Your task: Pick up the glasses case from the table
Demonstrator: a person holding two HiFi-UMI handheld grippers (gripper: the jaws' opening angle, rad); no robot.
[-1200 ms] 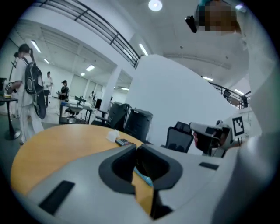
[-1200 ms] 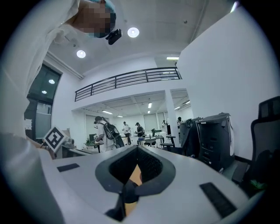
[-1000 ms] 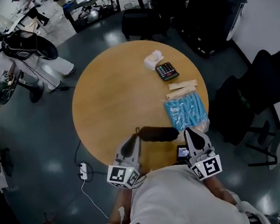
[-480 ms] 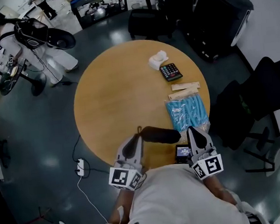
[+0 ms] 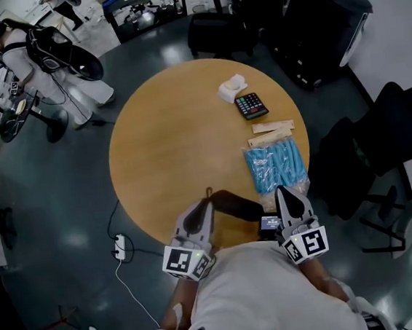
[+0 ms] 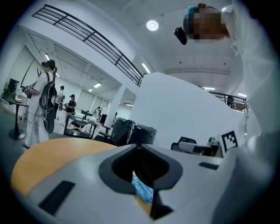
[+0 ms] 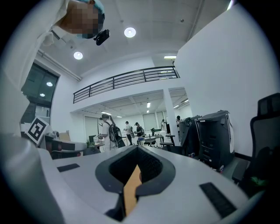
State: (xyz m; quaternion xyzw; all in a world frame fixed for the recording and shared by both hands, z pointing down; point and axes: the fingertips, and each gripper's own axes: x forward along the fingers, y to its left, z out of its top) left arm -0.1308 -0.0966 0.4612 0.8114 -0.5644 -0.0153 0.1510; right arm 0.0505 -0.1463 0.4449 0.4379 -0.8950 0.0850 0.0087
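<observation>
The glasses case (image 5: 238,203), dark and oblong, sits over the near edge of the round wooden table (image 5: 174,142), slanted down to the right. My left gripper (image 5: 204,206) is shut on its left end. In the left gripper view the dark case (image 6: 151,168) fills the gap between the jaws of the left gripper (image 6: 141,149). My right gripper (image 5: 282,191) hovers just right of the case, apart from it. In the right gripper view its jaws (image 7: 138,151) meet at the tips, and only a sliver of table (image 7: 131,188) shows between them.
A blue packet (image 5: 274,164), two wooden strips (image 5: 271,127), a calculator (image 5: 251,105) and a white wad (image 5: 231,87) lie on the table's right side. A small lit screen (image 5: 269,224) sits by the right gripper. Office chairs (image 5: 385,127) and a black bin (image 5: 326,16) stand to the right.
The case has tilted, its right end now lower and nearer the table's front edge. A person at the far left has walked on. The right gripper has not moved.
</observation>
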